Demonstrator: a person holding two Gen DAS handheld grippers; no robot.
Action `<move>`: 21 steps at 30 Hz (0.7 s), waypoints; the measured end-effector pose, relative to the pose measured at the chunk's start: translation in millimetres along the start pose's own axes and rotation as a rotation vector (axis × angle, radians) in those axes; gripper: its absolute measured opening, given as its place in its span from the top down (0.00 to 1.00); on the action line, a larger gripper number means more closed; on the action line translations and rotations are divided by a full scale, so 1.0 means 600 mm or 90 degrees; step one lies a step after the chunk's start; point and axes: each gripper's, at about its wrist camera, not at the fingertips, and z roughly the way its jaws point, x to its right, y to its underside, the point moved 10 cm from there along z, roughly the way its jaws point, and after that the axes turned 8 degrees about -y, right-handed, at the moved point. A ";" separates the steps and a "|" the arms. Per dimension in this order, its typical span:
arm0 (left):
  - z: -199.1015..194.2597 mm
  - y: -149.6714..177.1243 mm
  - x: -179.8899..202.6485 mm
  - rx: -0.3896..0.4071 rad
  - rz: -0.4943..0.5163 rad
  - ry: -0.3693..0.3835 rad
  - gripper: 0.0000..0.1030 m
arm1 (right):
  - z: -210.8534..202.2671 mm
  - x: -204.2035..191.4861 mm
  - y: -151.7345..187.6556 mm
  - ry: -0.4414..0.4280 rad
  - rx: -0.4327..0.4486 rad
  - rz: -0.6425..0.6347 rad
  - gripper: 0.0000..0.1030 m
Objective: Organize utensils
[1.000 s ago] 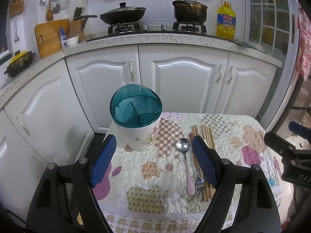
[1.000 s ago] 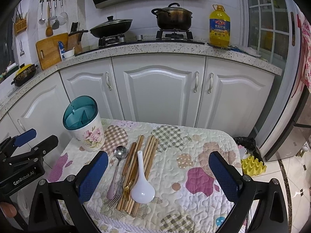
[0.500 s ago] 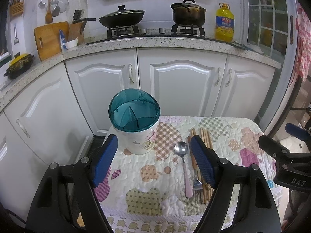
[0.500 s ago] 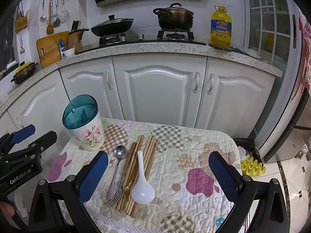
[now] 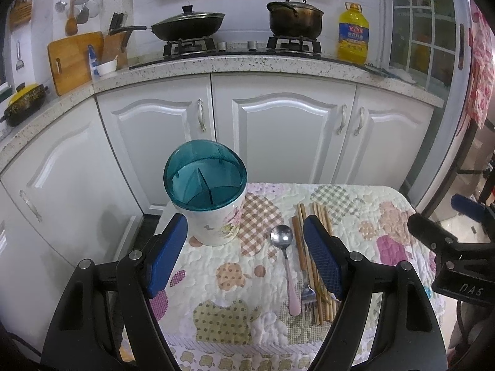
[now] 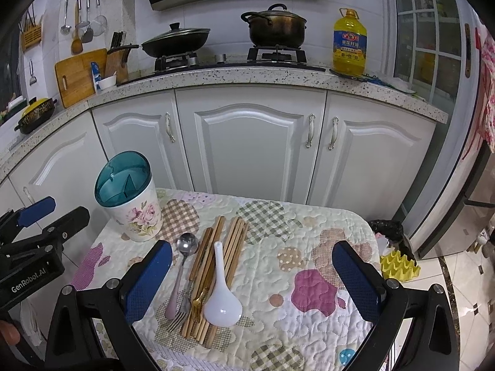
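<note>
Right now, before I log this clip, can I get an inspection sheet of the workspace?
Surface: small table under a quilted patchwork cloth.
Job's things: floral white holder with divided teal insert, empty, upright at the cloth's left; pink-handled metal spoon, metal forks, wooden chopsticks and white ceramic soup spoon lie together beside it.
Clutter: nothing seen on the cloth.
Grippers: left gripper and right gripper both open, holding nothing.
Cables: nothing seen.
Surroundings: white cabinets, stove with lidded pans, yellow oil bottle.
</note>
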 end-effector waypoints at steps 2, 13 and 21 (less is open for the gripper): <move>0.001 0.001 -0.003 0.001 -0.001 -0.002 0.24 | 0.000 0.001 -0.002 0.002 0.002 -0.003 0.00; 0.001 -0.002 -0.018 0.009 -0.014 -0.005 0.24 | 0.005 0.004 0.002 0.007 -0.004 -0.003 0.00; 0.011 0.007 -0.027 0.002 -0.021 -0.008 0.24 | 0.017 0.006 0.012 0.004 -0.016 0.001 0.00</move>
